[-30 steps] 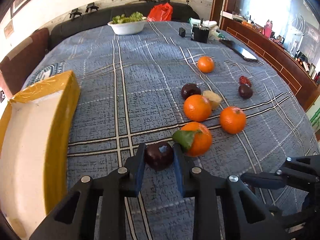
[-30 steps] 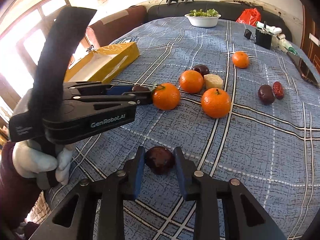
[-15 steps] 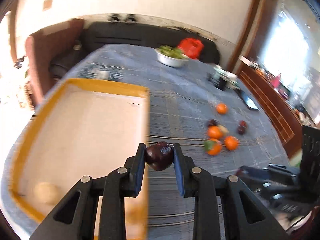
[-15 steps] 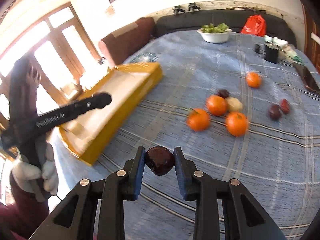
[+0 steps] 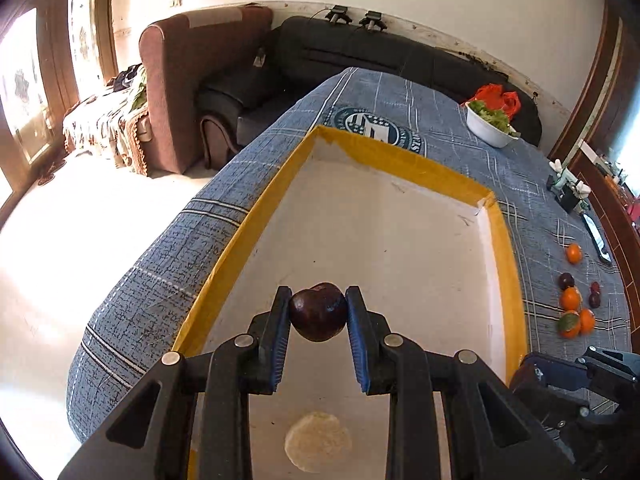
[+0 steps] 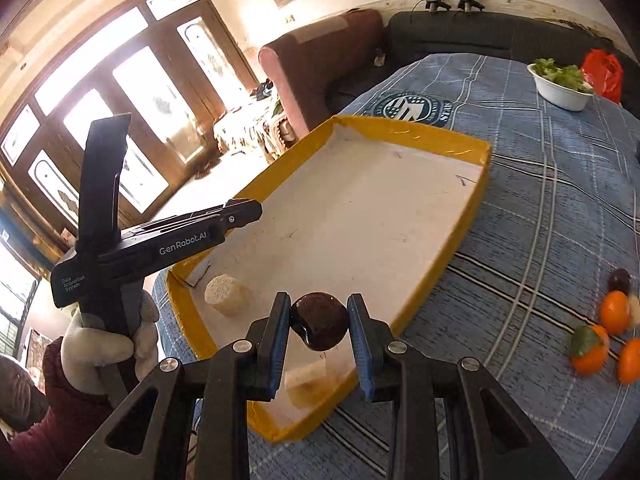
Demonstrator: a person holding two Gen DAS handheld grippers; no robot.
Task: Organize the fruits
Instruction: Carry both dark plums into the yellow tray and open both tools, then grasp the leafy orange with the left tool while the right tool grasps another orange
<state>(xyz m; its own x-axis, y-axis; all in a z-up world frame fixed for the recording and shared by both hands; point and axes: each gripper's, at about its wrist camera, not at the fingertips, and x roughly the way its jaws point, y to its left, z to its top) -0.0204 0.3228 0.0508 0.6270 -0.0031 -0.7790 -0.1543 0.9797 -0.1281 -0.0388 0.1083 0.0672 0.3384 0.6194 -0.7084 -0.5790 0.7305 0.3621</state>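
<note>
My left gripper is shut on a dark plum and holds it above the near end of the yellow-rimmed white tray. My right gripper is shut on another dark plum, held over the tray's near right corner. Pale fruit pieces lie in the tray: one below the left gripper, two in the right wrist view. The left gripper's body shows over the tray's left side. Oranges and dark plums lie on the blue cloth to the right.
A white bowl of greens and a red bag stand at the table's far end. A phone and small items lie near the right edge. Sofas stand beyond the table's left and far sides.
Both grippers lifted their plums off the cloth and swung left, from beside the oranges to above the tray. The fruit pile now lies far to the right.
</note>
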